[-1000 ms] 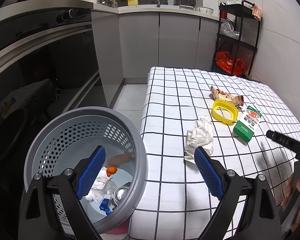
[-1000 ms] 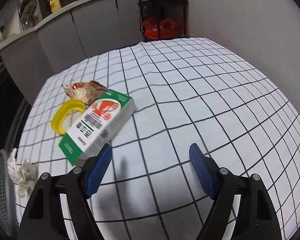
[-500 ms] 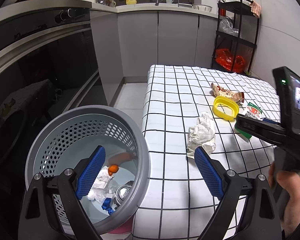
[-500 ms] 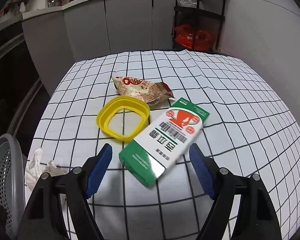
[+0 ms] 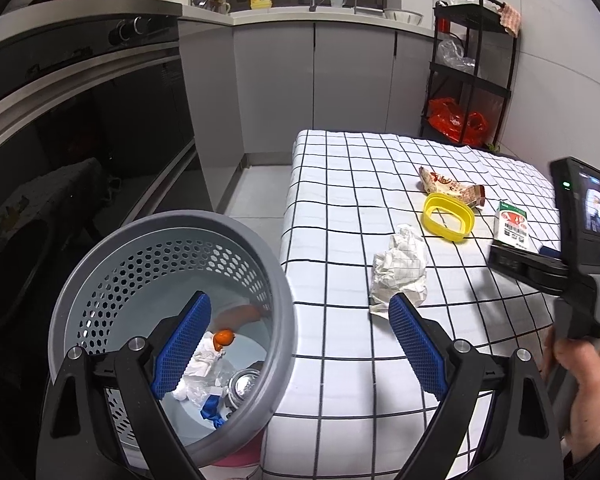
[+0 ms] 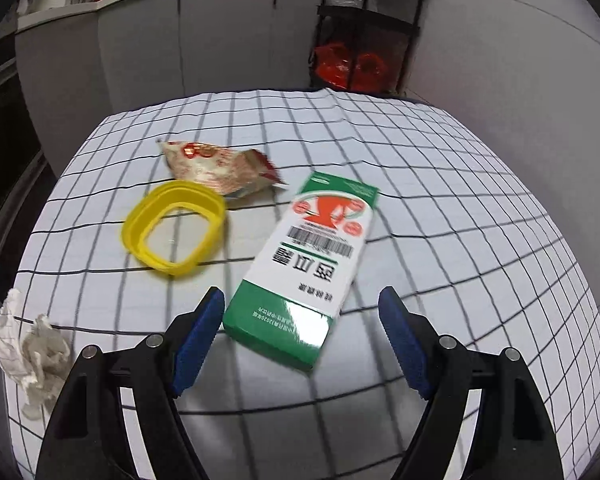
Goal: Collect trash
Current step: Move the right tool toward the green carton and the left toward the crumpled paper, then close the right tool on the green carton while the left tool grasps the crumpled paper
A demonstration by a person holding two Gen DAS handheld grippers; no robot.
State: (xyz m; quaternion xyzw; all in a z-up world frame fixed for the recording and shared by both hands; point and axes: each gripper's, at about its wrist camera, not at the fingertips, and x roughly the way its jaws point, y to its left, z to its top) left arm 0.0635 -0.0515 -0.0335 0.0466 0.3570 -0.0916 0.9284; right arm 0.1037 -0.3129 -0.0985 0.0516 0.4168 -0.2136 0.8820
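Glossy cardboard carton, crumpled paper, perforated plastic bin, checked cloth.

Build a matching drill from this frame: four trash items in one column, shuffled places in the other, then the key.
Things
1. green and white cardboard carton
2. yellow plastic ring lid
3. crumpled white paper wad
4. silver metal can

Places
A. inside the grey perforated bin
B. on the checked cloth nearest the bin
C. near end between the open right gripper pads
D. touching the red and white snack wrapper

Pairs: 1-C, 2-D, 3-B, 4-A
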